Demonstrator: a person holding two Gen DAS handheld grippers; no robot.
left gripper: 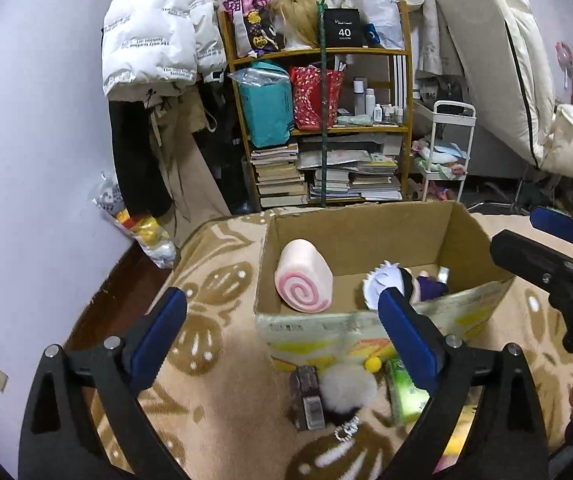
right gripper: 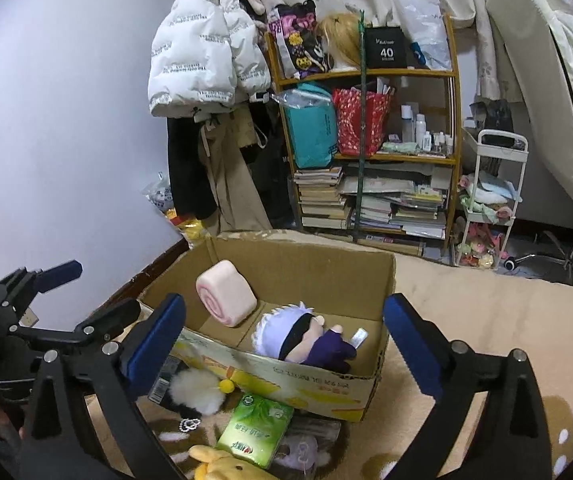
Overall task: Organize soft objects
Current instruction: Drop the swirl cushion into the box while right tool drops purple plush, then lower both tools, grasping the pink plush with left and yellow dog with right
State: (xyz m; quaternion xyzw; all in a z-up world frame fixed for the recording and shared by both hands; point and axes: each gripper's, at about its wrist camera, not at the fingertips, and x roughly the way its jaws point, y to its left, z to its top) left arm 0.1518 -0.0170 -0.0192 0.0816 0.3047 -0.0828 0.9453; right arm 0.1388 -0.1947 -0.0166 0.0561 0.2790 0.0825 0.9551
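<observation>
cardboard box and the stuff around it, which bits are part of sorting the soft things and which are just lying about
Job:
cardboard box
swirl-roll cushion
blindfolded plush doll
white pompom
yellow plush

Lying about:
green tissue pack
bookshelf
white puffer jacket
white cart

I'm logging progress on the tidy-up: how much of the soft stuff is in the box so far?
Done: the pink roll cushion and the doll lie inside the box. In hand: nothing; the left hand-held gripper and right hand-held gripper are both open and empty. Left: the white pompom, tissue pack and yellow plush sit on the blanket in front of the box.
</observation>
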